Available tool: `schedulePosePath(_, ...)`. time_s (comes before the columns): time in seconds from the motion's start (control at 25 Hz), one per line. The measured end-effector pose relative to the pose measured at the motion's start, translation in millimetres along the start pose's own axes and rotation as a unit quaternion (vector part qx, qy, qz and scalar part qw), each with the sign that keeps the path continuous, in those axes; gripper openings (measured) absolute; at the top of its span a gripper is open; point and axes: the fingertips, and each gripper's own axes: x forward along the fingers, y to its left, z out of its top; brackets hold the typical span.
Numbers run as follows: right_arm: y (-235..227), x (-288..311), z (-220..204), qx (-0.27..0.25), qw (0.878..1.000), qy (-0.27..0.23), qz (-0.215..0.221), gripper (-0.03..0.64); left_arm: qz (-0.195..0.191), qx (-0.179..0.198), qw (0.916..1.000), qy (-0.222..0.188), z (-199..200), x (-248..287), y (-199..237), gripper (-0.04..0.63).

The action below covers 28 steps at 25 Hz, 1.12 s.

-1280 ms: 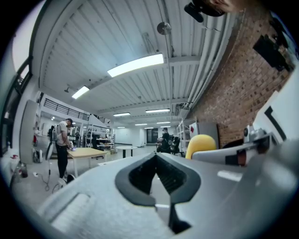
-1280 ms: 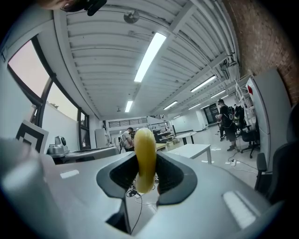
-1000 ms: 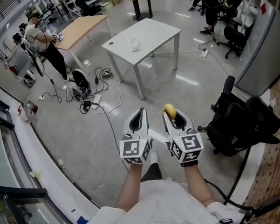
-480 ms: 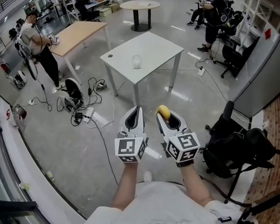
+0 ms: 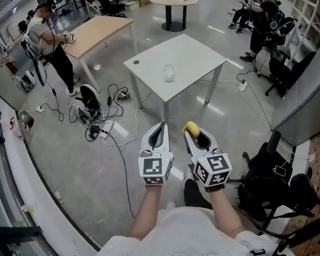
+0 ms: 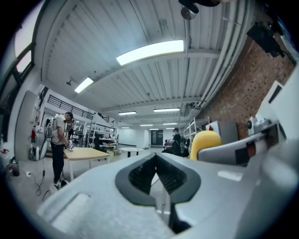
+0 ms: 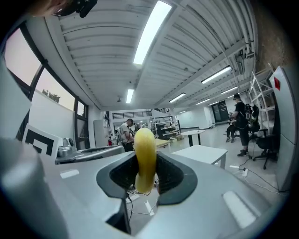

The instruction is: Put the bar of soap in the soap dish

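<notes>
My right gripper [image 5: 193, 130] is shut on a yellow bar of soap [image 5: 192, 128], which stands upright between its pads [image 7: 145, 158] and sticks out above them. Beside it, my left gripper [image 5: 159, 128] is shut with nothing in it; its view shows the two jaws meeting [image 6: 156, 158] and the soap [image 6: 204, 141] off to the right. Both are held level in front of me, above the floor. A small clear dish-like thing [image 5: 169, 73] sits on the white table [image 5: 193, 54] ahead, well beyond both grippers.
Cables and a power strip [image 5: 102, 126] lie on the floor to the left. A black office chair with bags [image 5: 273, 182] stands at the right. A person [image 5: 50, 42] stands by a wooden table [image 5: 98, 30]. More people [image 5: 264, 13] sit at the far right.
I have moved across the floor towards the white table, which now lies nearer ahead. Both grippers travelled with me in the same pose, the soap still gripped.
</notes>
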Motion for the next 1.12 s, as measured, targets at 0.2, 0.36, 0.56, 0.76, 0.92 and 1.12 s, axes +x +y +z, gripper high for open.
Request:
schedulePosePath(0.2, -24, 71, 14, -0.033, 0.999, -0.002, 0.027, 0.118, 0.023, 0.017, 0.9995, 0.012, -3, 65, 28, 0.003)
schedulePosePath(0.36, -64, 126, 50, -0.019, 0.998, -0.034, 0.043, 0.118, 0.032, 0.036, 0.9987, -0.018, 24, 126, 41, 0.003)
schedulePosePath(0.56, -111, 170, 78, -0.009, 0.997, -0.049, 0.053, 0.118, 0.059, 0.037, 0.9975, -0.015, 36, 186, 53, 0.003)
schedulePosePath(0.76, -147, 208, 59, 0.028, 0.998, -0.02, 0.048, 0.118, 0.051, 0.057, 0.997, 0.008, 5, 225, 58, 0.003)
schedulePosePath(0.92, -169, 242, 29, 0.031, 0.999, 0.018, 0.04, 0.118, 0.054, 0.048, 0.9971, 0.023, -17, 255, 73, 0.003)
schedulePosePath(1.12, -188, 300, 35, 0.023, 0.999, 0.017, 0.027, 0.118, 0.045, 0.045, 0.9979, 0.01, -19, 316, 111, 0.003)
